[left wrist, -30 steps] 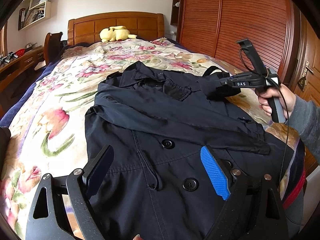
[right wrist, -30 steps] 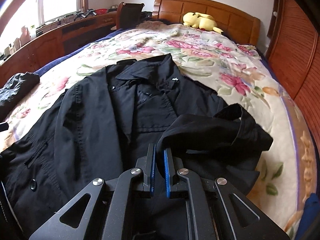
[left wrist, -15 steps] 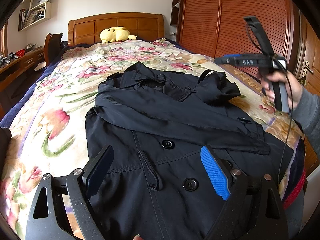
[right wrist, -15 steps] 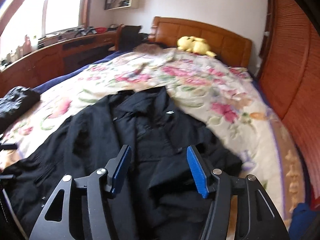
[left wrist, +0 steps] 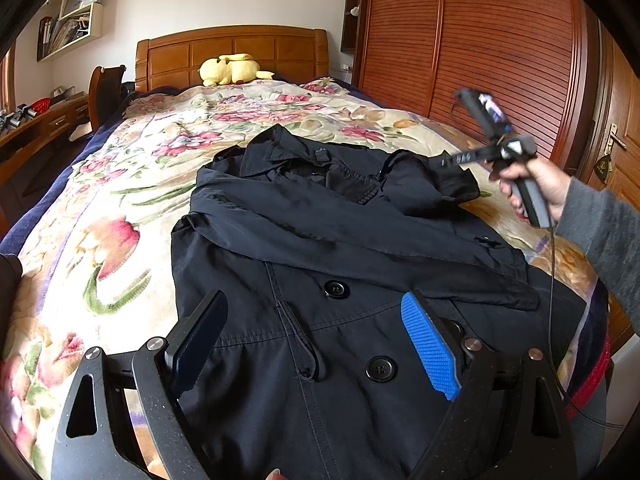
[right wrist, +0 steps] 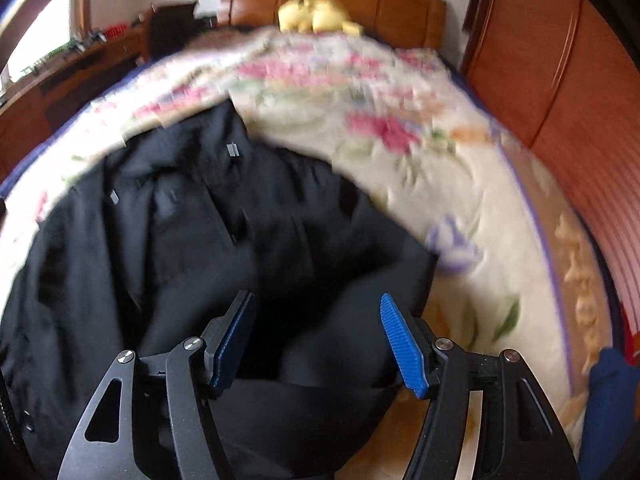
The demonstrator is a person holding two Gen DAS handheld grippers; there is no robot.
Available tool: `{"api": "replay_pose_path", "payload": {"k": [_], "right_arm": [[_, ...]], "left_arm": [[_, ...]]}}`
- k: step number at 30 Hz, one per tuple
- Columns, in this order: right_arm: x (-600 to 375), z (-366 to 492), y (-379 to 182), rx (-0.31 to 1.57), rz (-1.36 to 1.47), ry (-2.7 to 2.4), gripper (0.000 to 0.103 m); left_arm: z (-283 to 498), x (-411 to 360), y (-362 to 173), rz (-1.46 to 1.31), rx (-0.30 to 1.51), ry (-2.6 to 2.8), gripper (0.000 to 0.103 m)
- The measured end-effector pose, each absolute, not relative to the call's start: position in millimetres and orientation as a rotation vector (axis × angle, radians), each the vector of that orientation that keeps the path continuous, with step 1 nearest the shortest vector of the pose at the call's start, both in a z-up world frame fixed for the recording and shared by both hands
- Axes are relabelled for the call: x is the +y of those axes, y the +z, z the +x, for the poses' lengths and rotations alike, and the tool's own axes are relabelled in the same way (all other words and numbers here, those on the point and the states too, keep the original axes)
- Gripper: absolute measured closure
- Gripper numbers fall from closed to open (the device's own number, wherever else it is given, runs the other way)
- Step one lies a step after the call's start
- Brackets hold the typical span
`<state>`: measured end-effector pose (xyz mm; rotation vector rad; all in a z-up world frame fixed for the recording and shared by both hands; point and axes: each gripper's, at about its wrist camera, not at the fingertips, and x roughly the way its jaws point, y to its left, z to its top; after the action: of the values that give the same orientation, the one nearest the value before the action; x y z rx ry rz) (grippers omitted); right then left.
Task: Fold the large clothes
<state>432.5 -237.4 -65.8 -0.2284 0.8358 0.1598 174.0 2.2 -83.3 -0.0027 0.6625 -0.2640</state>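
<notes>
A large black coat point(left wrist: 320, 248) lies face up on the floral bedspread point(left wrist: 120, 208), collar toward the headboard. One sleeve is folded across its chest. The other sleeve point(left wrist: 432, 184) lies bunched at the right shoulder. My left gripper point(left wrist: 316, 344) is open and empty, low over the coat's buttoned front. My right gripper point(right wrist: 318, 340) is open and empty, just above the bunched sleeve point(right wrist: 340, 280); this view is blurred. In the left wrist view the right gripper point(left wrist: 448, 160) is held in a hand beside that shoulder.
A yellow plush toy point(left wrist: 230, 69) sits by the wooden headboard point(left wrist: 232, 52). A slatted wooden wardrobe point(left wrist: 480, 48) runs along the bed's right side. A desk and chair point(left wrist: 106, 92) stand left of the bed. A dark bundle point(left wrist: 8, 276) lies at the left edge.
My right gripper opened and let go of the sleeve, which dropped bunched onto the right shoulder. It rose, then came back down toward the sleeve. My left gripper stayed still.
</notes>
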Motion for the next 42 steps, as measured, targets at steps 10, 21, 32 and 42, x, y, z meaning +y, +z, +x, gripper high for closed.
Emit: {"api": "replay_pose_path", "payload": {"k": [10,21,32,42], "right_arm": [[-228.4,440.0,-46.4,0.760,-0.112,0.192,0.036],[-220.2,471.9,-79.8,0.862,-0.103,0.194,0.036],[-214.9,485.2,-95.6,0.906,-0.144,0.203,0.060],[-190.5,424.9,-13.5,0.696,-0.228,0.296,0.093]], "left_arm": [[174.2,2.8,-83.1,-0.002,0.664,-0.260,0.014],[174.0,2.9,-81.9,-0.005,0.660,-0.260,0.014],[174.5,4.1,-81.4,-0.010,0.658,-0.266,0.014],[167.5,13.4,-73.6,-0.026,0.626,-0.276,0.014]]}}
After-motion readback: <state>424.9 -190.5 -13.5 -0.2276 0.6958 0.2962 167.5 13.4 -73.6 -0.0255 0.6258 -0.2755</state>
